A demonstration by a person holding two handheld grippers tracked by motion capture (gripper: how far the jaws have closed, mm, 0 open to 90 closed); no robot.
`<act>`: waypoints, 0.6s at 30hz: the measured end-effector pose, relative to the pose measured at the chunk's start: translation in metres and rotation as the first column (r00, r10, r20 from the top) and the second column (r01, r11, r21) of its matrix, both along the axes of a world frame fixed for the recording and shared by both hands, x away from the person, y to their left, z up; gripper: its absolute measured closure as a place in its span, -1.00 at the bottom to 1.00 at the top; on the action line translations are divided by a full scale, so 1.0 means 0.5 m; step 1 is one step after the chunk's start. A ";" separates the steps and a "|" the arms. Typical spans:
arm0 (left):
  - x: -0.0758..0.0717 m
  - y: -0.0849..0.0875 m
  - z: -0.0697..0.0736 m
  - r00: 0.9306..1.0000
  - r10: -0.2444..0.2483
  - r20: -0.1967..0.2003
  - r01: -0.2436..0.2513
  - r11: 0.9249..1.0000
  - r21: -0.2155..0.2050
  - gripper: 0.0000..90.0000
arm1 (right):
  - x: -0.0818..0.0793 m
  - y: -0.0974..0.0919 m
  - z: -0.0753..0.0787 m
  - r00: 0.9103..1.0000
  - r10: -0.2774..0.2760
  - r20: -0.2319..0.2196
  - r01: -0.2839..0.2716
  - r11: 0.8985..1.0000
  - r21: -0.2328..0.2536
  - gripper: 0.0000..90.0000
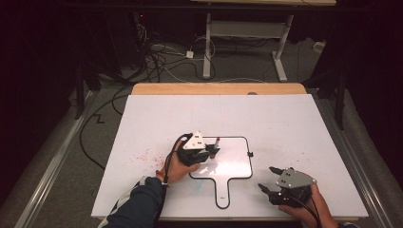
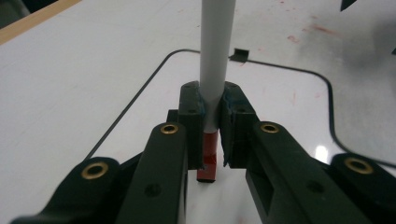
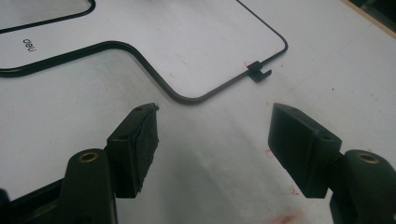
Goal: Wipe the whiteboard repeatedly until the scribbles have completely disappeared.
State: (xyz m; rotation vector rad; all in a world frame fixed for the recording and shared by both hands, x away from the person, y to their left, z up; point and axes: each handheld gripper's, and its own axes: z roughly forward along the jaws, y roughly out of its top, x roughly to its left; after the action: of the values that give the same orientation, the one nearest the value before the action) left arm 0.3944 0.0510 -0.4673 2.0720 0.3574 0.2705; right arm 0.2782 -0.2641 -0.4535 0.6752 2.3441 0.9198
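Marker (image 2: pixel 215 60) clamped in left gripper (image 2: pixel 212 116) fingers over whiteboard (image 1: pixel 237 164); tip to be lowered gently, kept steady. Right gripper (image 3: pixel 212 135) fingers spread, empty, near right.

This looks like a lab or recording studio: a white-topped table (image 1: pixel 285 123) sits lit in a dark, black-draped room, loose cables (image 1: pixel 157 57) snake over the grey floor (image 1: pixel 62 180) to a power socket (image 1: pixel 189 54), and a height-adjustable desk frame (image 1: pixel 247 33) stands behind.
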 end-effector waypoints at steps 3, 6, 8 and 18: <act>-0.002 -0.021 0.002 1.000 -0.021 0.004 0.021 1.000 0.010 0.75 | -0.001 -0.003 0.001 1.000 0.004 0.004 -0.004 1.000 -0.001 -0.25; -0.004 -0.023 0.003 1.000 -0.024 0.004 0.024 1.000 0.015 0.75 | -0.002 -0.006 0.001 1.000 -0.003 0.004 0.003 1.000 0.000 -0.25; -0.004 -0.014 0.003 1.000 -0.025 -0.012 0.025 1.000 0.008 0.75 | -0.003 -0.008 0.003 1.000 -0.006 0.004 0.006 1.000 0.001 -0.25; -0.028 0.021 0.028 1.000 0.015 -0.006 -0.015 0.999 -0.049 0.75 | -0.002 -0.010 0.010 1.000 -0.009 0.022 0.009 1.000 0.015 -0.25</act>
State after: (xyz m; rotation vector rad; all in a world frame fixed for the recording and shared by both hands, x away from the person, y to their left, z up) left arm 0.3801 0.0615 -0.4534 2.0228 0.3800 0.2623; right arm 0.2771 -0.2690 -0.4486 0.6780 2.3155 0.9372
